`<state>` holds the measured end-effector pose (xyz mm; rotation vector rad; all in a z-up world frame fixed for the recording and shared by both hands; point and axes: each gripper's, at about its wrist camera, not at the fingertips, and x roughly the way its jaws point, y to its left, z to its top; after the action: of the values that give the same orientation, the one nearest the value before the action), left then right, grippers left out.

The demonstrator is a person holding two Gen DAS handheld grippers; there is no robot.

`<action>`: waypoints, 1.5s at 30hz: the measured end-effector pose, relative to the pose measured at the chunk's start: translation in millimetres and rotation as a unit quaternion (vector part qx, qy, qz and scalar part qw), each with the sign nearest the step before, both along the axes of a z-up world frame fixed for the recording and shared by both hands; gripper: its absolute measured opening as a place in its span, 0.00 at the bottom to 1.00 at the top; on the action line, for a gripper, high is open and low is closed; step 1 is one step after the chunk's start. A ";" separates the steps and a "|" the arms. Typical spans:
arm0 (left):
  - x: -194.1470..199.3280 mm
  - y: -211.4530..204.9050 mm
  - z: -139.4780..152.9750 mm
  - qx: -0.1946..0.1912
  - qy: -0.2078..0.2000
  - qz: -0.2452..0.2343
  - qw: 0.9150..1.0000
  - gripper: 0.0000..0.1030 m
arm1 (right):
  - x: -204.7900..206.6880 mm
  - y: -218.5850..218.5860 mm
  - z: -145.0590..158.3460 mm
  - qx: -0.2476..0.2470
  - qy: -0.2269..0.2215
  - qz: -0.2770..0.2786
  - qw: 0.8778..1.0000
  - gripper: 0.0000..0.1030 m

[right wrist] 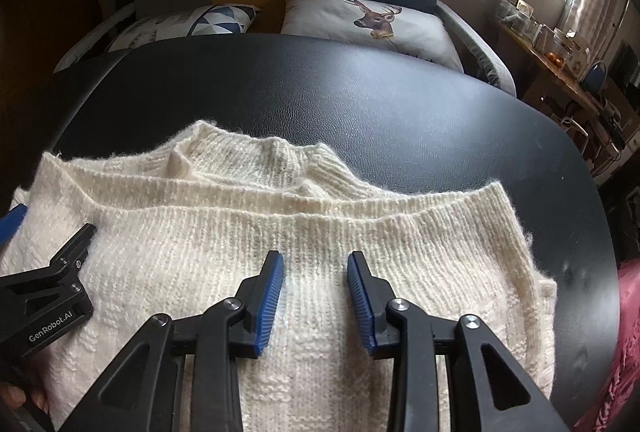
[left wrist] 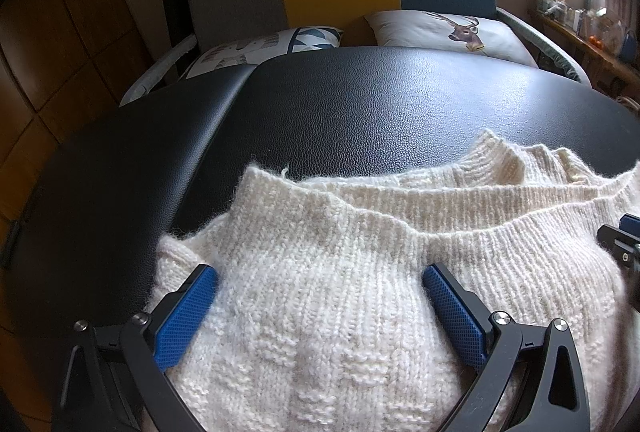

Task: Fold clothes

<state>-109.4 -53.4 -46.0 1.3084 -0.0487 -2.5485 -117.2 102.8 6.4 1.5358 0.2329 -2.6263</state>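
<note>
Black plastic grippers [right wrist: 315, 260], ribbed blue pads [left wrist: 184, 316], silver screws, white "GenRobot.AI" txt

Left gripper [left wrist: 320, 280] was spread wide over the cream knit sweater [left wrist: 360, 272], blue pads [left wrist: 184, 316] resting on the fabric, nothing pinched. Sweater lay folded on the black worktop [left wrist: 340, 104], ribbed hem edge across the top, collar behind it toward the right. Right gripper [left wrist: 620, 244] just showed at the right edge, on the sweater. Deer pillow [left wrist: 452, 30] on the sofa behind
</note>
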 end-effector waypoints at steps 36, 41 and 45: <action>3.9 -15.3 25.5 0.051 -0.011 -0.011 0.999 1.00 | -23.5 24.7 -18.0 -0.118 0.008 0.041 0.992 0.04; -7.3 0.9 24.9 0.058 -0.033 -0.034 0.997 1.00 | -17.5 37.5 -25.9 -0.152 0.018 0.037 0.987 0.04; -10.9 20.7 20.8 0.036 -0.042 -0.062 0.997 0.70 | -11.8 39.7 -29.8 -0.162 0.023 0.036 0.986 0.04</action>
<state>-120.3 -32.8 -25.2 1.4838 -0.0569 -2.6191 -129.0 142.5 -23.4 1.3351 -0.1278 -2.4917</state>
